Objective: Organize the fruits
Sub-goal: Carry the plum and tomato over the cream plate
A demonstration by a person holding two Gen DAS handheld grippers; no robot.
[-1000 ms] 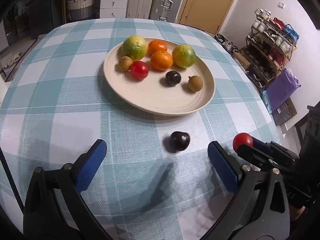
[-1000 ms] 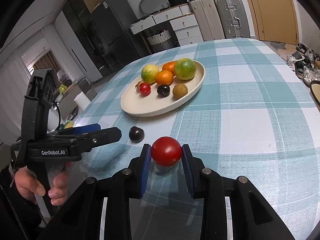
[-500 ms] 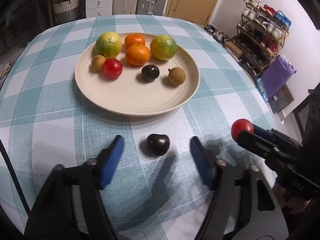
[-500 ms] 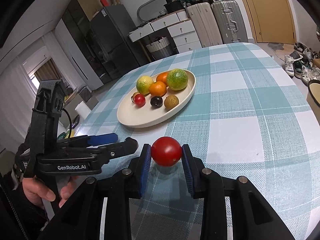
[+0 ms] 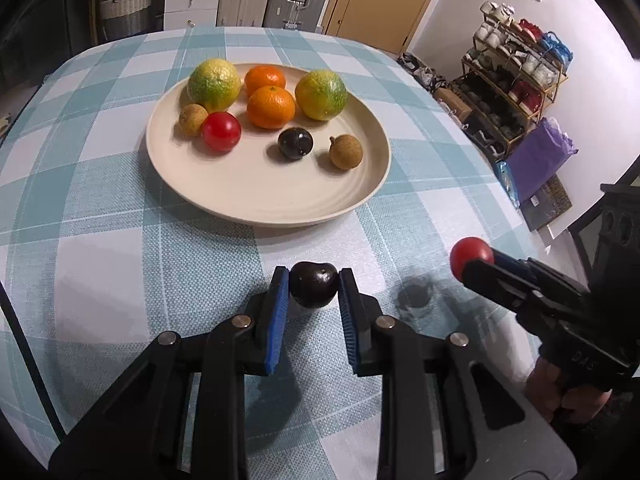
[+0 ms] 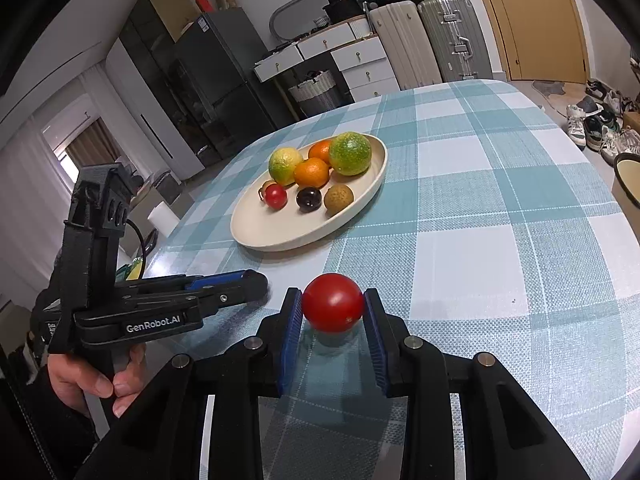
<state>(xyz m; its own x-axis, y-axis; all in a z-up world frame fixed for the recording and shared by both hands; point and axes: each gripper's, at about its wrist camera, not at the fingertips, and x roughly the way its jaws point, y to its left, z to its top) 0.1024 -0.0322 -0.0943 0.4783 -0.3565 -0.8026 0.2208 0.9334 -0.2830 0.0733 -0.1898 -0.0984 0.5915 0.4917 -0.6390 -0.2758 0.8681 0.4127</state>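
My left gripper (image 5: 313,286) is shut on a dark purple plum (image 5: 313,289) that rests on the checked tablecloth just in front of the cream plate (image 5: 256,196). My right gripper (image 6: 333,307) is shut on a red tomato (image 6: 333,307) and holds it above the cloth; it also shows in the left wrist view (image 5: 471,254), to the right of the plum. The plate (image 6: 280,236) holds two green-yellow citrus, two oranges, a red tomato (image 5: 221,131), a dark plum (image 5: 295,143) and two brown longans. The left gripper (image 6: 256,280) shows side-on in the right wrist view, where the plum is hidden.
The table edge curves away on the right, with a shoe rack (image 5: 516,80) and a purple bag (image 5: 538,156) beyond it. Suitcases (image 6: 440,40), drawers and a basket stand behind the table. A bowl rim (image 6: 626,176) shows at the far right.
My left gripper moved forward to the dark plum and its jaws closed from wide open onto it. My right gripper kept hold of the red tomato, raised a little.
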